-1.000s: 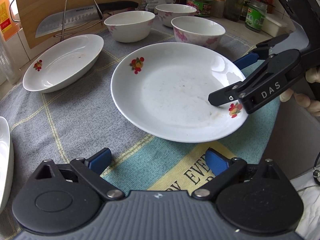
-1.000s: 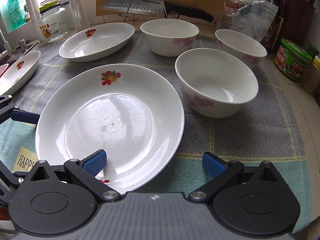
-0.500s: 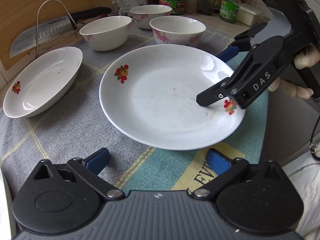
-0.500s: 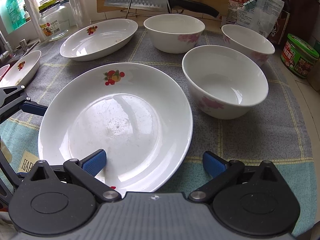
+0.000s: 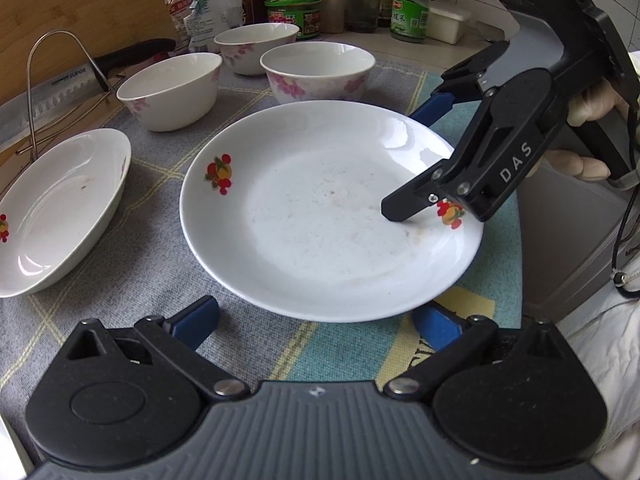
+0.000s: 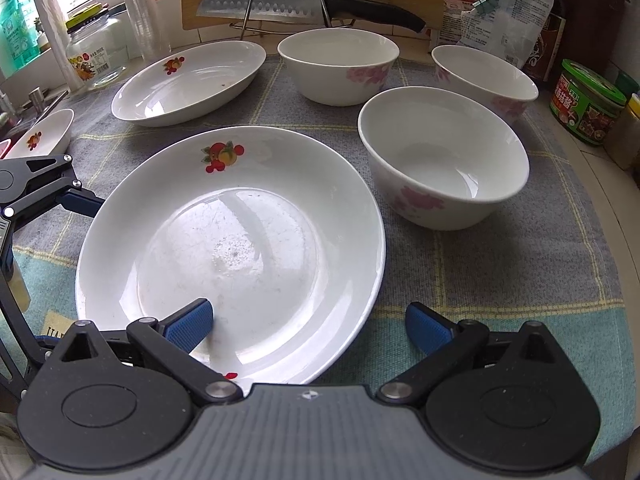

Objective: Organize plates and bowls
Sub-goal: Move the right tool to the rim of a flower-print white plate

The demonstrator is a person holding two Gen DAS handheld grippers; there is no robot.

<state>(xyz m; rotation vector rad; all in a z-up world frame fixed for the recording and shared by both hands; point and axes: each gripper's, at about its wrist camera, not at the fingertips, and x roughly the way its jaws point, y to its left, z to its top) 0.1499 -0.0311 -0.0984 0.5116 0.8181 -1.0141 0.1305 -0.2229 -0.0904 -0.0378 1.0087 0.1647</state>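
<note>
A: Sitting on the cloth [image 6: 500, 272] is the plate [image 6: 248, 240], with three bowls [image 6: 444, 160] behind it and an oval dish [image 6: 188, 80] off to the left.

B: And the right gripper [image 6: 308, 322]?

A: Jaws spread wide. One blue pad [image 6: 188, 326] is over the plate's near rim, the other beside it above the cloth. Whether the pad touches, I cannot tell.

B: The left gripper [image 5: 316, 326]?

A: Also spread apart, low at the plate's other edge, holding nothing.

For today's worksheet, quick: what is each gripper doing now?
Left gripper: open, empty.
Right gripper: open, straddling the plate rim.
</note>
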